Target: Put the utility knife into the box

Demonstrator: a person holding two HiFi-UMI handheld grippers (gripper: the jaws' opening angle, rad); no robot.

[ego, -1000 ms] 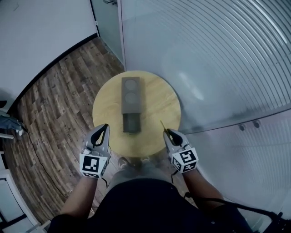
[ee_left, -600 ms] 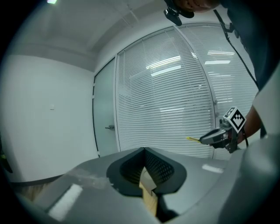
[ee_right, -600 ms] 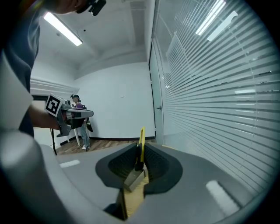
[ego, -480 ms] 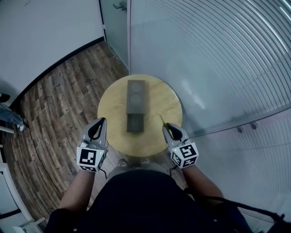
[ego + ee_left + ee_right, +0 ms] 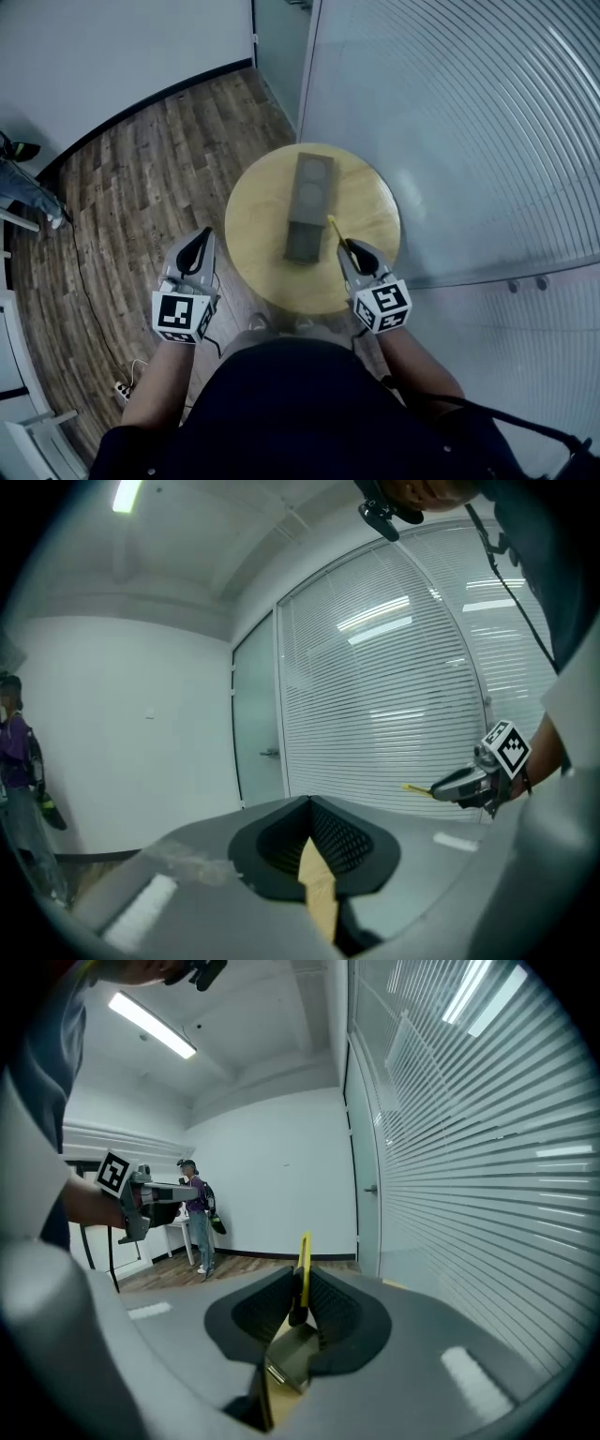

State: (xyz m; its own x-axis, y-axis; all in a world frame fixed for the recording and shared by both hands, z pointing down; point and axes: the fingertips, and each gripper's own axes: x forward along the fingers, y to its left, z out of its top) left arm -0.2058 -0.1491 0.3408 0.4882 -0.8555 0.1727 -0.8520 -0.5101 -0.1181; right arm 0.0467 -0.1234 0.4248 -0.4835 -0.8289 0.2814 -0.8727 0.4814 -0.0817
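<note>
Head view: box [image 5: 309, 206] lies on round table [image 5: 258, 225], ribbed wall [image 5: 450, 112] beside.

- The head view is evenly bright. The round pale wooden table [image 5: 258, 220] carries no hard shadow.
- A soft white patch of glare sits on the ribbed frosted glass wall [image 5: 412, 187].
- The wide lens bows that wall's ribs and bends the dark brown plank floor [image 5: 122, 187] towards the edges.
- In my left gripper view a white ceiling light bar [image 5: 123, 495] glows at top left, and pale streaks glint on the glass.
- In my right gripper view a long ceiling strip light [image 5: 152, 1026] is blown out to plain white.
- Both gripper views are ringed by black vignetting at the corners.
- Close to the lens, my right gripper [image 5: 298, 1283] and the slim yellow utility knife [image 5: 303, 1260] look soft. The room behind is sharper.
</note>
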